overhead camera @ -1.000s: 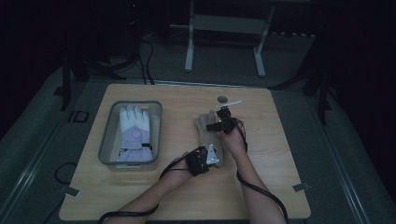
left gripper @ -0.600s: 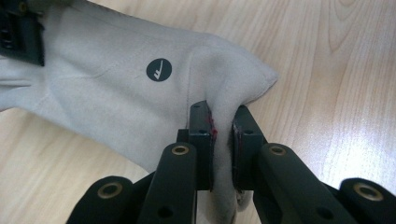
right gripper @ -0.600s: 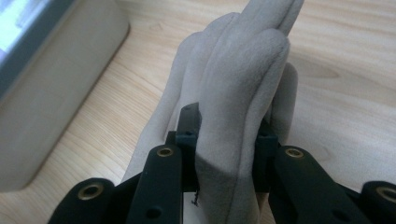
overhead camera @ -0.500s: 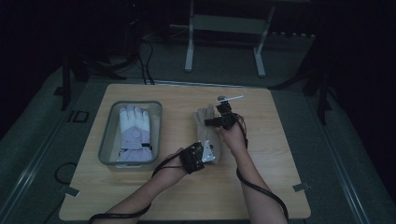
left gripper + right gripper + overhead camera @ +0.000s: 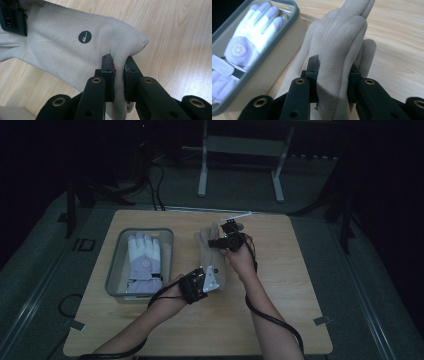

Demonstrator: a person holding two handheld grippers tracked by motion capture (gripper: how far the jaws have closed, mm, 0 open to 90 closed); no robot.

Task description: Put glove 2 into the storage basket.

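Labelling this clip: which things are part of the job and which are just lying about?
In use: beige suede glove, left claw and right claw clamped on it.
Lying about: white and lilac glove in grey plastic bin, wooden table.

The room is dark, with light falling mostly on the wooden table (image 5: 300, 270). Grey carpet (image 5: 380, 285) surrounds the table. Beyond its far edge stands a pale metal frame (image 5: 240, 150) on two legs, and black cables (image 5: 155, 185) trail left of that.
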